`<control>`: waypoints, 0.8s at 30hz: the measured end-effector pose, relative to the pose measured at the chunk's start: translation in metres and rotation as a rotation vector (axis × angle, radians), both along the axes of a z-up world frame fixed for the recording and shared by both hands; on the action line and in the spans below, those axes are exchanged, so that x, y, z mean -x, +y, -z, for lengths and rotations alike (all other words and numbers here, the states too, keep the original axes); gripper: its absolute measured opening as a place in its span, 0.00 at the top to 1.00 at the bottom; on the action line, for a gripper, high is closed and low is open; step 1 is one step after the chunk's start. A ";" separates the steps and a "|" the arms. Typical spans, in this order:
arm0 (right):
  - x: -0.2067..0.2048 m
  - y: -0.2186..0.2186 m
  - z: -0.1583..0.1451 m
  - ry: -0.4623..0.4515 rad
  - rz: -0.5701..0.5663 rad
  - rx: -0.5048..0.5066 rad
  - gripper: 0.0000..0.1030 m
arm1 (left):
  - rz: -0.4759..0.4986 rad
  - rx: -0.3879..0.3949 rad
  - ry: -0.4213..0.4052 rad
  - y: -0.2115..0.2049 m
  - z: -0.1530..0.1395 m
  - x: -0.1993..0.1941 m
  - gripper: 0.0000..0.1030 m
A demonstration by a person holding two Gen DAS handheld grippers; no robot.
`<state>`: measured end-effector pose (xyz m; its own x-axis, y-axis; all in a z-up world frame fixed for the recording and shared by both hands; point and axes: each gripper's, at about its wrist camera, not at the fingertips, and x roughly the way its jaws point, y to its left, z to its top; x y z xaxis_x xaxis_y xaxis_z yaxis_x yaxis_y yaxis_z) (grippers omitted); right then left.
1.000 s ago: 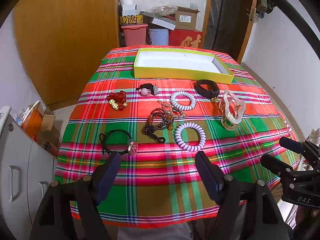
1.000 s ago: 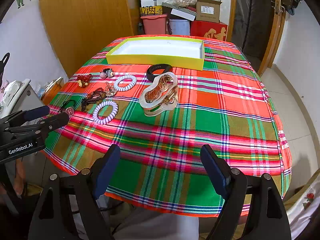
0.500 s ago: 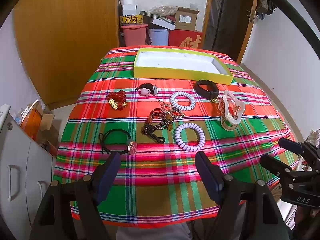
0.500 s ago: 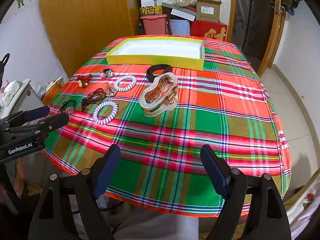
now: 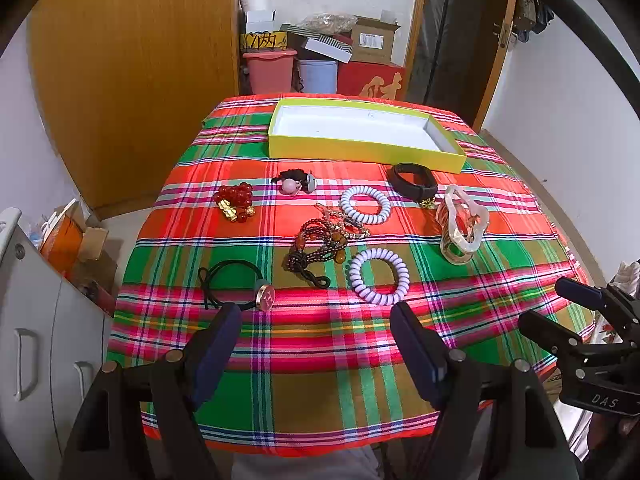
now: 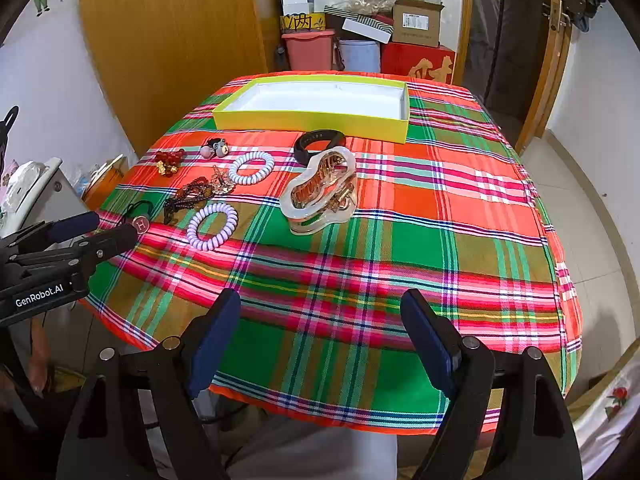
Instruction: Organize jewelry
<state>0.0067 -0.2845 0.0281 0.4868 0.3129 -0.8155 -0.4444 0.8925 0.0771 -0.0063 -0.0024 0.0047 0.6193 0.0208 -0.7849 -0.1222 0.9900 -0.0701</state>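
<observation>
Your left tongs [image 5: 314, 330] and right tongs [image 6: 320, 320] hover spread and empty before the plaid-clothed table [image 6: 460, 240], its jewelry still outside the shallow yellow box [image 5: 360, 148]; the tangled brown bead necklace [image 5: 316, 250] may snag neighbours when lifted.

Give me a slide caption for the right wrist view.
Open right hand-held gripper faces a plaid table of loose jewelry and an empty yellow tray.
</observation>
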 end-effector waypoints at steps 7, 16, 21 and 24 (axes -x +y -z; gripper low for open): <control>0.000 0.000 -0.001 0.001 0.000 0.001 0.20 | 0.007 0.014 -0.003 0.000 0.000 0.000 0.26; -0.001 0.001 -0.004 -0.003 -0.003 0.003 0.20 | 0.003 0.045 -0.012 0.002 0.000 0.001 0.26; -0.001 0.004 -0.005 -0.006 -0.012 -0.002 0.20 | -0.008 0.065 -0.016 0.010 0.001 0.000 0.31; -0.001 0.008 -0.005 -0.003 -0.026 -0.013 0.20 | -0.025 0.073 -0.018 0.018 0.002 -0.001 0.34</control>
<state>0.0076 -0.2763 0.0336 0.4812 0.3358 -0.8097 -0.4678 0.8796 0.0867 -0.0056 0.0157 0.0030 0.6335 -0.0205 -0.7735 -0.1452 0.9787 -0.1448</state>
